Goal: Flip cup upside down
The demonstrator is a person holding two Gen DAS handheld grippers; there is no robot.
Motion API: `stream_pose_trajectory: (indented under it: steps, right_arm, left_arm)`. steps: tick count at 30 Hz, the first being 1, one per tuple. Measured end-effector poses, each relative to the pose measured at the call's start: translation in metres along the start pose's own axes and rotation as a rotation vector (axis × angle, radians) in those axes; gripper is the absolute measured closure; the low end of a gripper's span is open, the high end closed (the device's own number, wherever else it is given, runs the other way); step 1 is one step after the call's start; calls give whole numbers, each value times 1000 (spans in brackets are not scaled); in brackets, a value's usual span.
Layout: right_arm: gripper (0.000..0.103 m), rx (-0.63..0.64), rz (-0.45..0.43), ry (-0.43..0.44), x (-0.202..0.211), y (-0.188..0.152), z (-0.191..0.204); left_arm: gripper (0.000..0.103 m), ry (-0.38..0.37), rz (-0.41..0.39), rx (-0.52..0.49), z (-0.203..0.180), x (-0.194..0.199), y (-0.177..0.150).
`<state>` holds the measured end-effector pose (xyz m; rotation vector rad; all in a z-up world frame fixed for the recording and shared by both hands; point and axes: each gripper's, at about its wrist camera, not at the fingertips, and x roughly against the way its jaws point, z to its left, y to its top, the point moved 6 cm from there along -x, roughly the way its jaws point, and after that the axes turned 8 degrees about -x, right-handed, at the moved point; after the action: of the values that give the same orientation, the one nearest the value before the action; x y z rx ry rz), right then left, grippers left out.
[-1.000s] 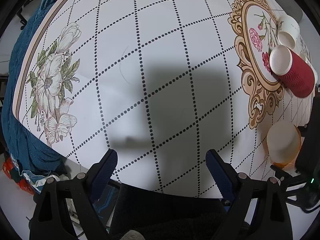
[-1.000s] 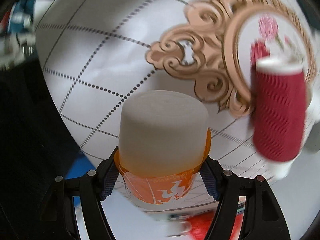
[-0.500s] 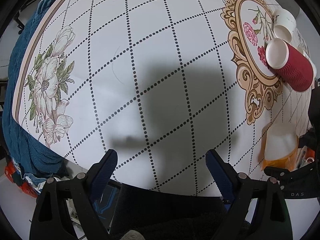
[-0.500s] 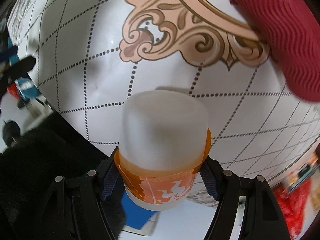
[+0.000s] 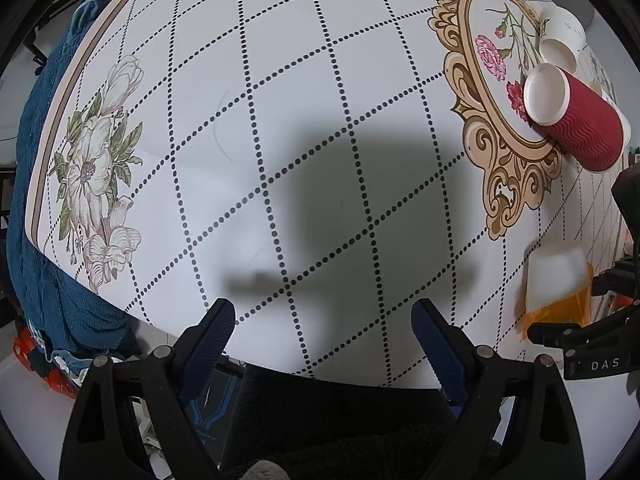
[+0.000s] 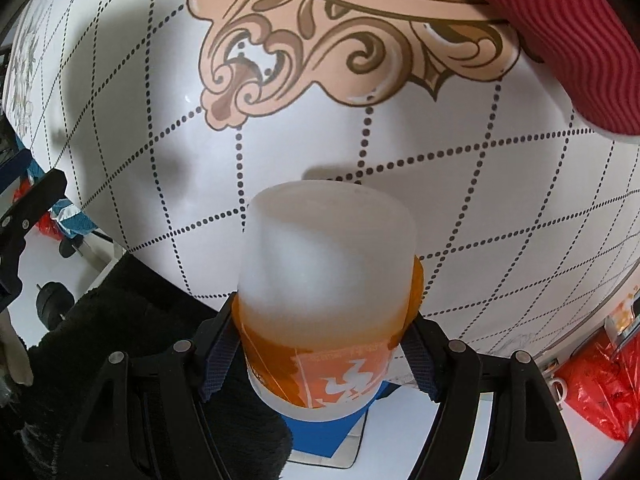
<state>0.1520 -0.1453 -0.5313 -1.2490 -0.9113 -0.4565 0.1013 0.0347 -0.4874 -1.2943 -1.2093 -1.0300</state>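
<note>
A translucent plastic cup with an orange label (image 6: 326,300) sits between the fingers of the right gripper (image 6: 320,344), its closed base pointing away from the camera toward the table and its mouth end nearest the lens. The blue pads (image 6: 218,354) flank the orange band at 9 and 3 o'clock; the jaws have just been opening, and whether the pads still press on the cup cannot be told. In the left wrist view the same cup (image 5: 558,286) shows at 4 o'clock, by the near rim of the round table (image 5: 280,80), with the right gripper's black frame beside it.

The left gripper (image 5: 323,330) hangs spread wide over bare tabletop, nothing between its fingers, its shadow falling on the dotted diamond pattern.

At 2 o'clock in the left view a red ribbed paper cup (image 5: 576,124) lies on its side on the gilt-frame print, its white inside facing the camera and nothing visible in it. Just beyond it lies a white paper cup (image 5: 562,38), also on its side, its inside likewise bare. In the right view the red cup fills 1 o'clock, well apart from the orange-labelled cup.

The table's middle and left, out to the printed flowers (image 5: 96,176) at 9 o'clock, lie open. A blue cloth (image 5: 44,160) hangs past the left rim.
</note>
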Motion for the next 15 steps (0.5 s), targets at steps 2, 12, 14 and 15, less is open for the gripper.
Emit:
stream_pose_trajectory:
  steps: [2,12,14,15]
  right_arm:
    - [12,9,-7,-3,6,1,2]
    - [12,-20,-81,-37,35,33,-12]
    - [16,-28,-84,-29,34,36,-18]
    - [26,-31,-85,-27,33,34,-17]
  left_arm:
    - [13,0,-2,-1,-6,2,0]
    - [13,22,0,-21,-29,10,12]
    - [7,30,-5,-25,-33,11,12]
    - [5,29,-10,-27,-35,12,14]
